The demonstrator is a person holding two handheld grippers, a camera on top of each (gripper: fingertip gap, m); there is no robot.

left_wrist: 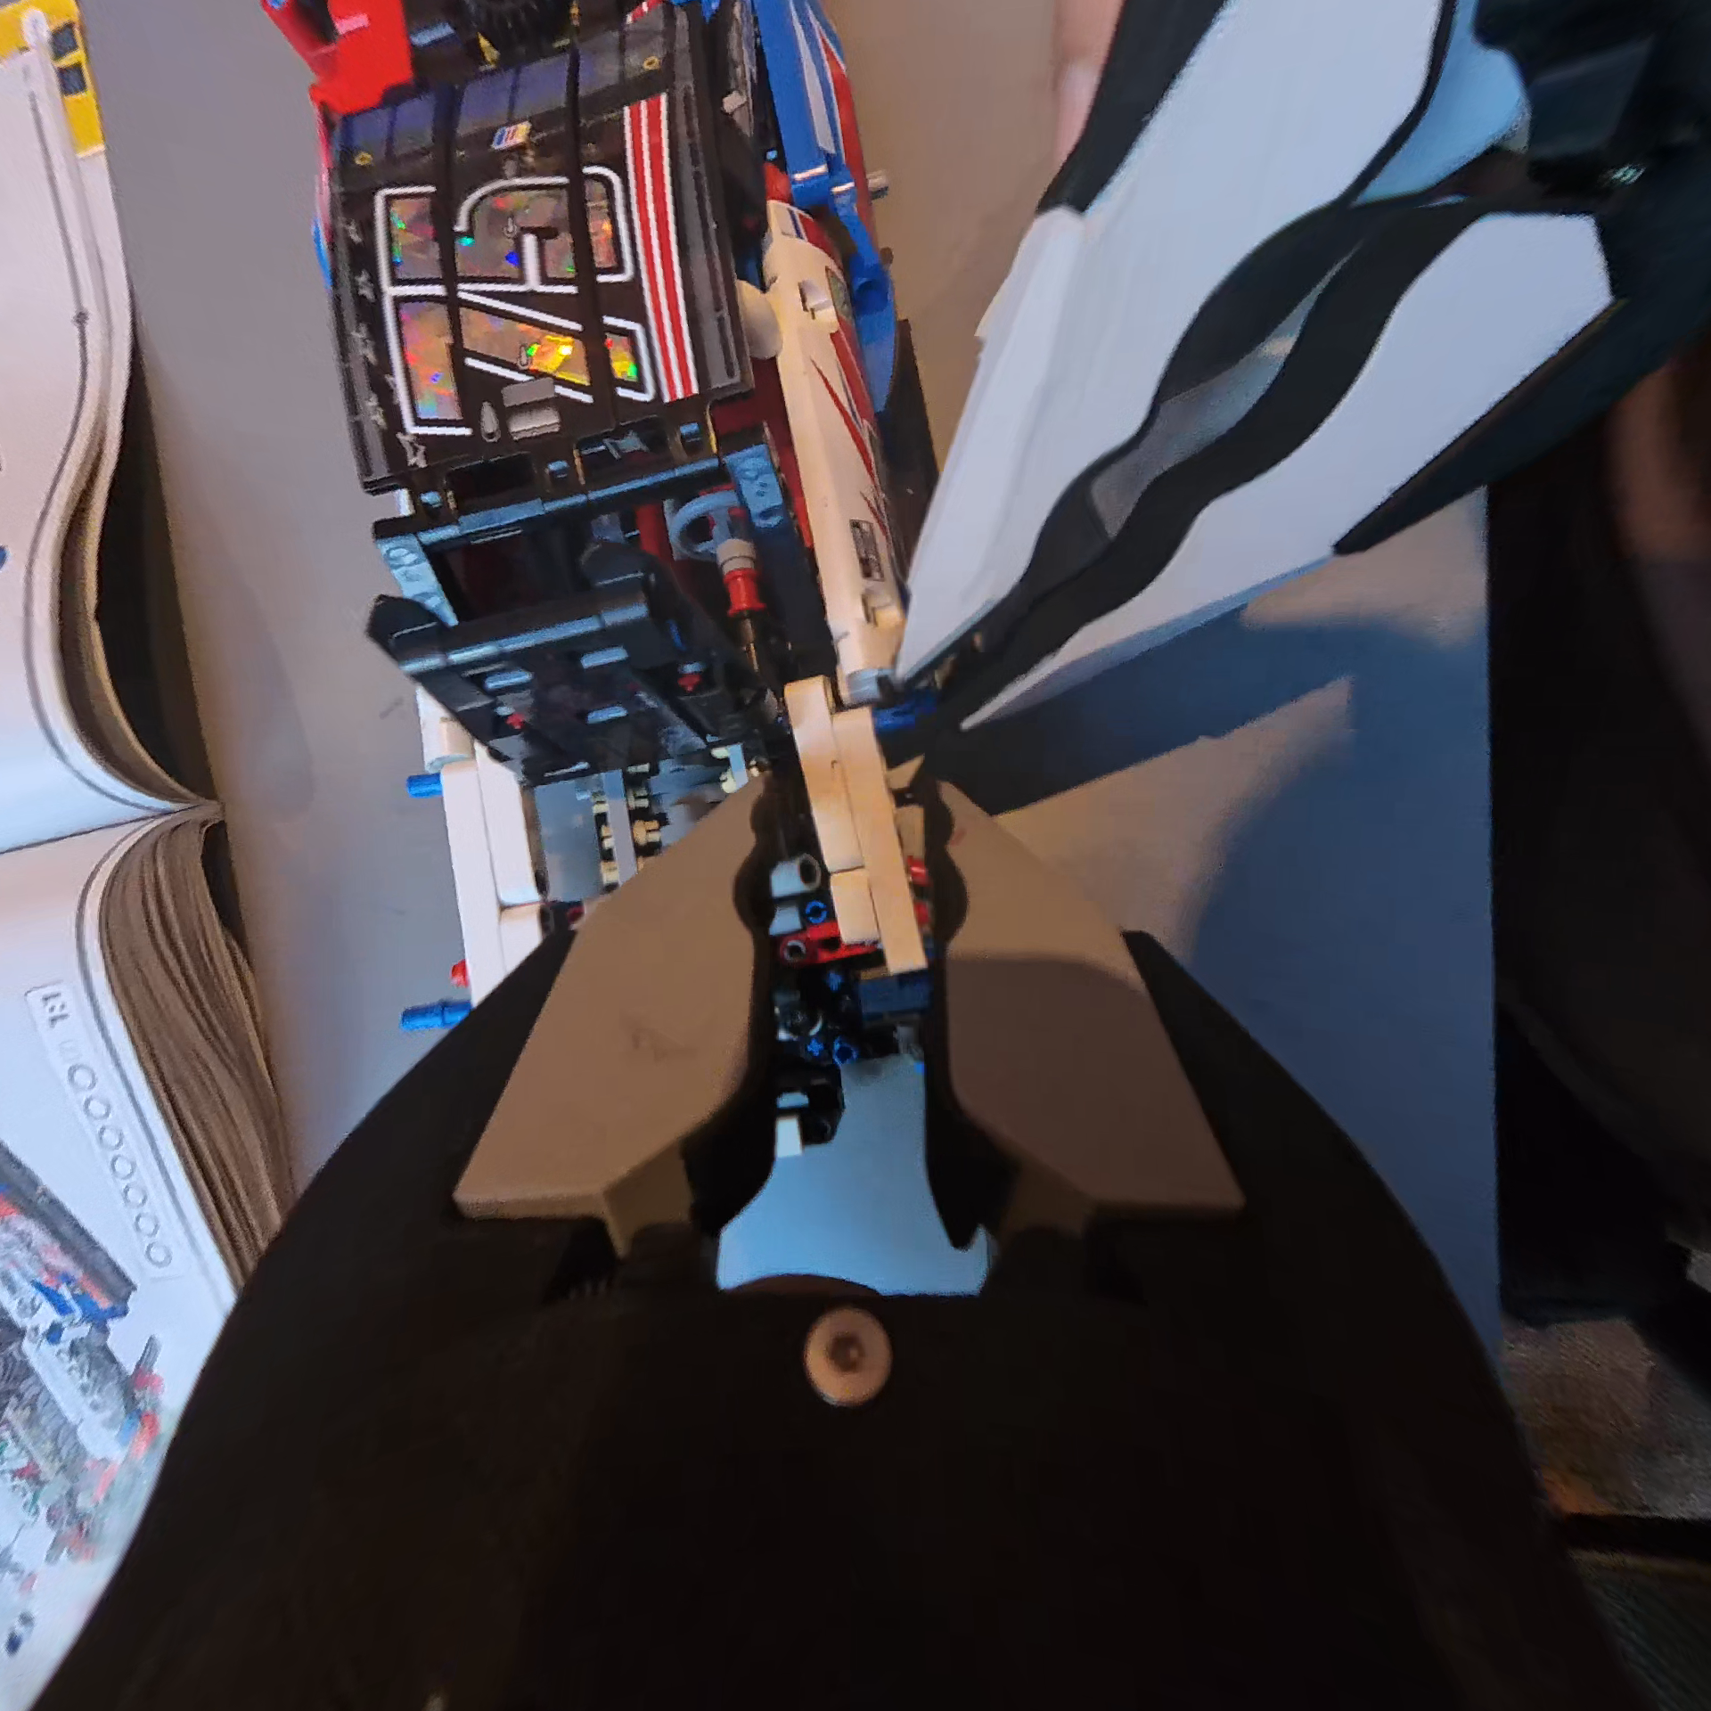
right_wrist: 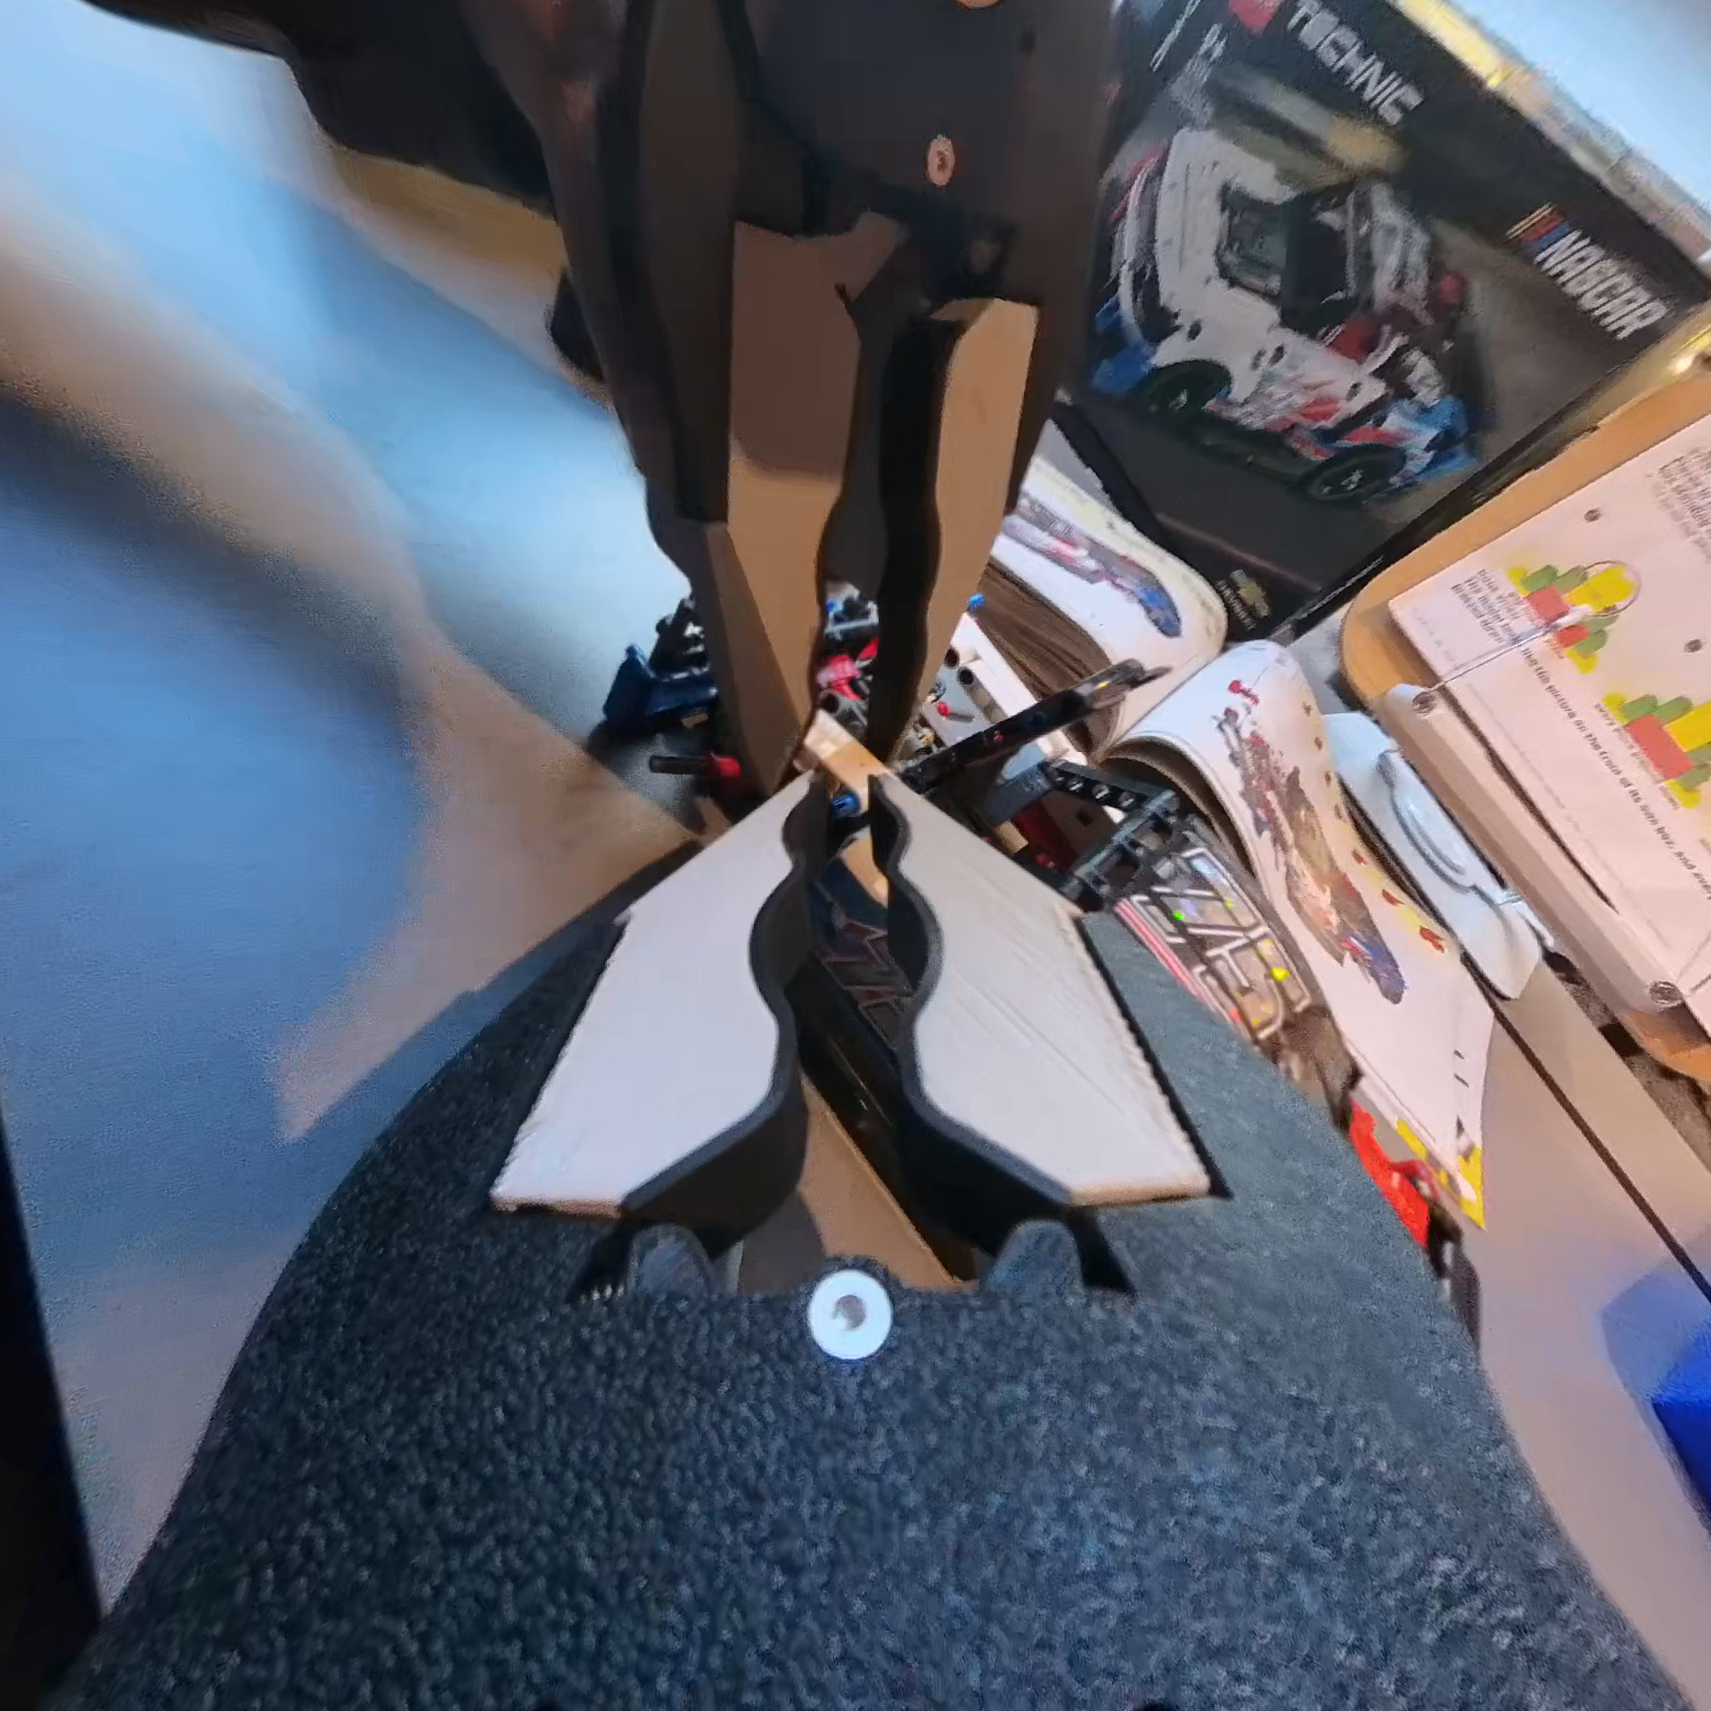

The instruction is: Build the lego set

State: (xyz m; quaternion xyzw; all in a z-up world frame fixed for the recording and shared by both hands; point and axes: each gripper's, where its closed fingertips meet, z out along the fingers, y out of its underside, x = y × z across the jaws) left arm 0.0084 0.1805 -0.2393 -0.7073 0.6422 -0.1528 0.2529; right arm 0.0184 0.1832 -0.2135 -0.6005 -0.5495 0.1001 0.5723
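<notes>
Left gripper [left_wrist: 847, 889] clenched on white side panel [left_wrist: 856, 833] of black, white and blue lego car model [left_wrist: 555, 389] lying toward 12 o'clock. Right gripper [right_wrist: 847, 796] at 1 o'clock pinching same panel's tip. Risk: opposing pulls could pop panel off pins.

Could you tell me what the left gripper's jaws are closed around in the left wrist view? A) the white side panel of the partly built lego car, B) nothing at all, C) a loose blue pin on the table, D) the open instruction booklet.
A: the left gripper has its jaws pressed on either side of the white side panel of the lego car, while the instruction booklet lies apart at the left edge.
</notes>
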